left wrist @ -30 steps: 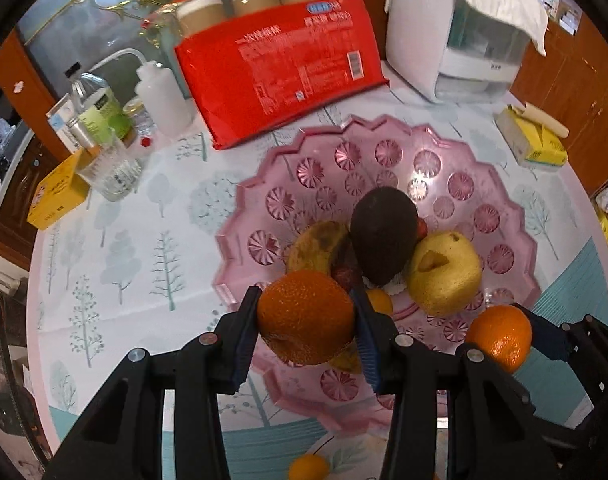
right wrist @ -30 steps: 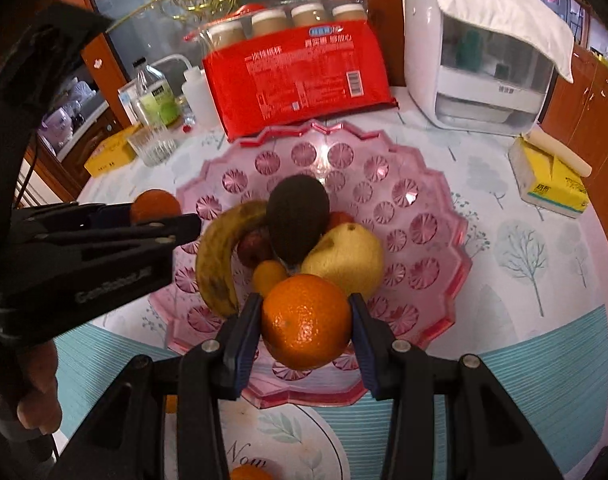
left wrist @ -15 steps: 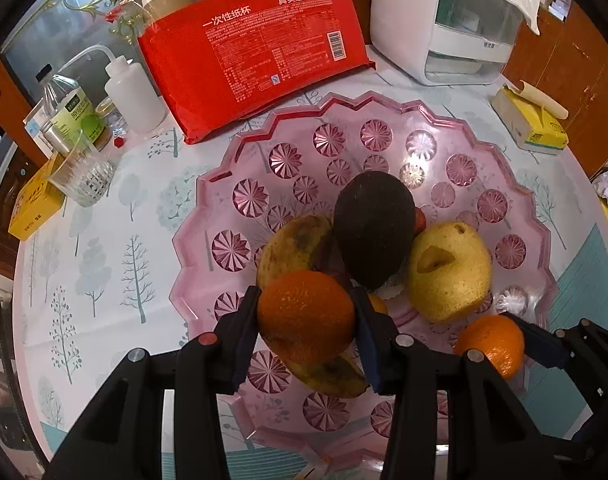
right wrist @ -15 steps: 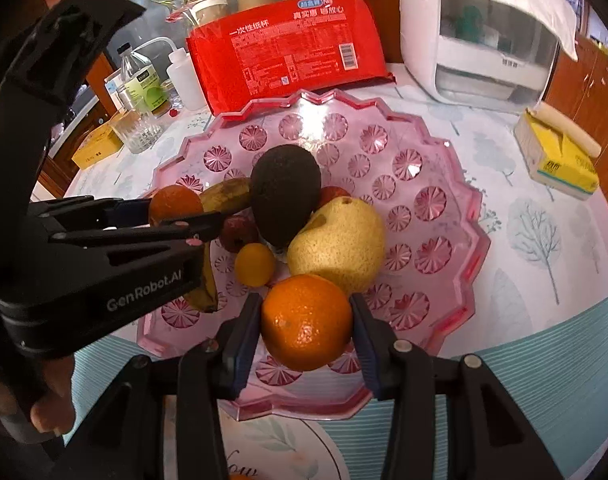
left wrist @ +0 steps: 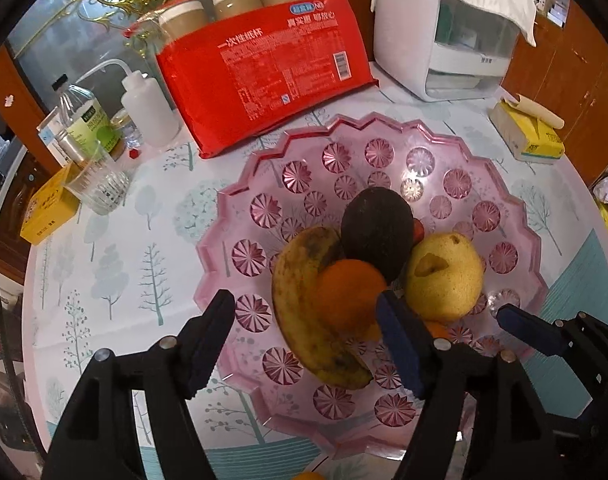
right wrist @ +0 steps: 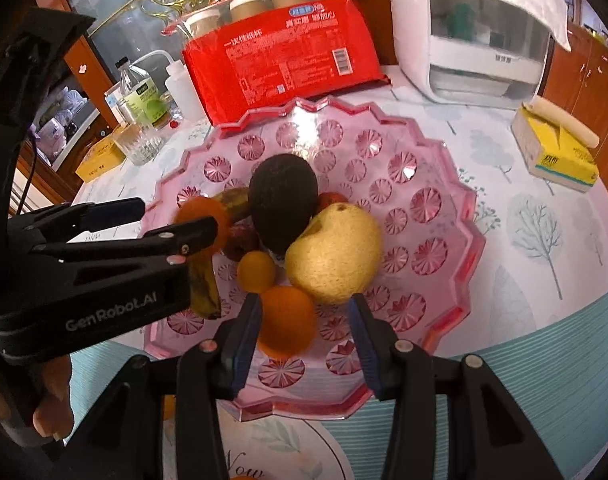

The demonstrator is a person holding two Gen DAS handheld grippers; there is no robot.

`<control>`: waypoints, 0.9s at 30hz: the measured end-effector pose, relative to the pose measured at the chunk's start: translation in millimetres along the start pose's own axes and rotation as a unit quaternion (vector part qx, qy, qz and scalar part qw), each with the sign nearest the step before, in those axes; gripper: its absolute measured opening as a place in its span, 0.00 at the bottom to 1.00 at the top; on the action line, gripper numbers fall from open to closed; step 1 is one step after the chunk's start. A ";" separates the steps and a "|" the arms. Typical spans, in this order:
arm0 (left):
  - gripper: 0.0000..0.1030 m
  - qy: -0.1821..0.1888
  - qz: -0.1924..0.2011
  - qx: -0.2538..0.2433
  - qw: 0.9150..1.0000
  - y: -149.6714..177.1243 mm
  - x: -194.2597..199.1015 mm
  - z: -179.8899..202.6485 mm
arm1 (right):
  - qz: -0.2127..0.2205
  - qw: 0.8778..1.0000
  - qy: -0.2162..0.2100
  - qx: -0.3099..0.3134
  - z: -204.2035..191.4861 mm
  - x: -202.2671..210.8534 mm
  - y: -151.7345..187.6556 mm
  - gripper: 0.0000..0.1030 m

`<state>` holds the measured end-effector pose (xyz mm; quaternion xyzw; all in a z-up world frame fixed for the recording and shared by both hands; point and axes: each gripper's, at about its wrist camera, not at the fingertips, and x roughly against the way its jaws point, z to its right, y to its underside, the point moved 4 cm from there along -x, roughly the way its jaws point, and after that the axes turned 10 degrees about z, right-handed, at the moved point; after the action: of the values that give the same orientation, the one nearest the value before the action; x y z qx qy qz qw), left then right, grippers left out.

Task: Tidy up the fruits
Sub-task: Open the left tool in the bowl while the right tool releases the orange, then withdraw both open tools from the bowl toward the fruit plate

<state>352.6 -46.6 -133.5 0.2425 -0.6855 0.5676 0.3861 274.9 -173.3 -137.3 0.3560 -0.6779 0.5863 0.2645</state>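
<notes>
Plate: pink plate (left wrist: pixel 456 148), translucent plastic, scalloped rim, starburst facets, sitting on the tree-printed surface (left wrist: pixel 103 264).
Pile: matte dark avocado (left wrist: pixel 378 232), dimpled yellow pear (left wrist: pixel 444 276), brown-spotted banana (left wrist: pixel 304 304), all touching at the plate centre.
Left gripper (left wrist: pixel 306 326): jaws opening; the left orange (left wrist: pixel 350 296), clamped a second ago, is now lying free on the banana, between the pads without being pressed.
Right gripper (right wrist: pixel 304 322): jaws opening; the right orange (right wrist: pixel 285 322), gripped earlier, is resting on the plate's near side below the pear, pads no longer pressing.
Oranges: round, pebbled skin, slightly blurred.
Background: red cup package (left wrist: pixel 263 76) standing behind the plate.
</notes>
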 end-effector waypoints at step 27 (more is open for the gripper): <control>0.78 -0.037 0.048 0.086 0.994 49.3 144.3 -30.8 | 0.053 0.997 -0.033 0.038 -24.7 106.3 12.8 0.47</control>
<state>238.2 10.1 -44.8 0.2627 -0.6585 0.6331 0.3107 198.8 -166.6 -58.3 0.3488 -0.6812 0.6129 0.1968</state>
